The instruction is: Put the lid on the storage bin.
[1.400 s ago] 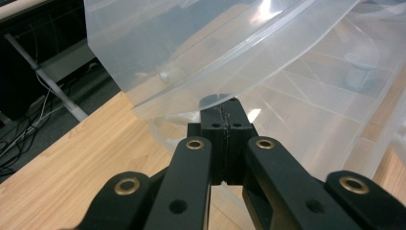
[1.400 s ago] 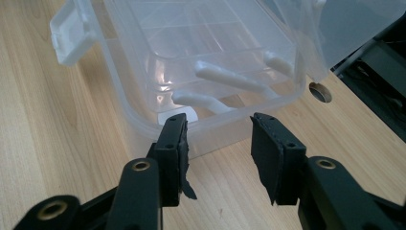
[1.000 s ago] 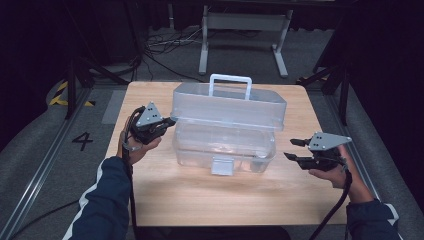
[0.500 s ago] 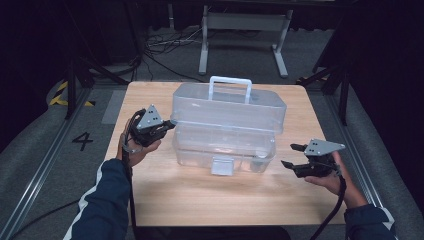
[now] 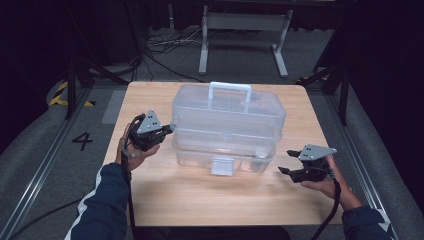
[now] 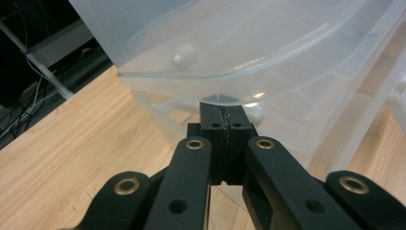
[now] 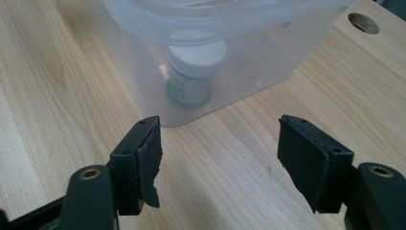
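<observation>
Big see-through box (image 5: 227, 127) sits mid table (image 5: 150, 200), closer to far edge. White handle (image 5: 230, 90) on top, white latch (image 5: 222, 166) on front, looks still shut. Small jar (image 7: 196, 72) inside, at box's right end. Left claw (image 5: 167, 131) closed tight, nothing in it, tips touching box's left end under lid rim. Right claw (image 5: 284, 172) wide open, holding nothing, low near table's right edge, pointing at box, apart from it. Jaws just opened wider. Opening box not done yet.
</observation>
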Motion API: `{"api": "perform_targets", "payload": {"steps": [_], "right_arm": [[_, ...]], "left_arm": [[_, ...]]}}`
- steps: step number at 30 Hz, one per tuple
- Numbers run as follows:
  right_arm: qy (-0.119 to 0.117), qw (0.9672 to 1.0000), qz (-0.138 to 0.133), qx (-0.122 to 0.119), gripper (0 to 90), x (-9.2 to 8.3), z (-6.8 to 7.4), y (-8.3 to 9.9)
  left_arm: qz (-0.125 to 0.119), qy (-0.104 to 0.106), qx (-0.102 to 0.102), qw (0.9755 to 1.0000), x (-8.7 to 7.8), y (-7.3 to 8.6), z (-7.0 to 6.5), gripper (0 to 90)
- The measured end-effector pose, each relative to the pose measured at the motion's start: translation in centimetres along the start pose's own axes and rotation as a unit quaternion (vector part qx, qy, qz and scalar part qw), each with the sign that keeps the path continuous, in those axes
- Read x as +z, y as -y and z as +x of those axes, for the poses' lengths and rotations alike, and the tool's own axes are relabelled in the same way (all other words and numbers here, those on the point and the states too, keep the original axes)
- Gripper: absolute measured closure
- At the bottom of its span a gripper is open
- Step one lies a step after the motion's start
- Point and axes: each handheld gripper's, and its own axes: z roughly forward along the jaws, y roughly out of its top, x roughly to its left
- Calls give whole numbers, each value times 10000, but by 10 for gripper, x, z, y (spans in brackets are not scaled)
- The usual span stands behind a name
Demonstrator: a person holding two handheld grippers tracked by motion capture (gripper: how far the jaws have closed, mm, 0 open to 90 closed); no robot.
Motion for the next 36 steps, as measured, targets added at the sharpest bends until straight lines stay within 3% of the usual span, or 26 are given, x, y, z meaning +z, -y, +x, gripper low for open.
{"api": "perform_targets", "payload": {"steps": [19, 30, 36], "right_arm": [[-35, 10000, 48, 3, 339, 7, 2, 3], [-146, 9999, 58, 10, 345, 10, 4, 4], [-166, 9998, 91, 51, 346, 13, 4, 5]], "left_arm": [[217, -41, -33, 9998, 6, 16, -4, 900], [557, -169, 23, 9983, 14, 28, -6, 900], [442, -176, -54, 9989, 13, 31, -5, 900]]}}
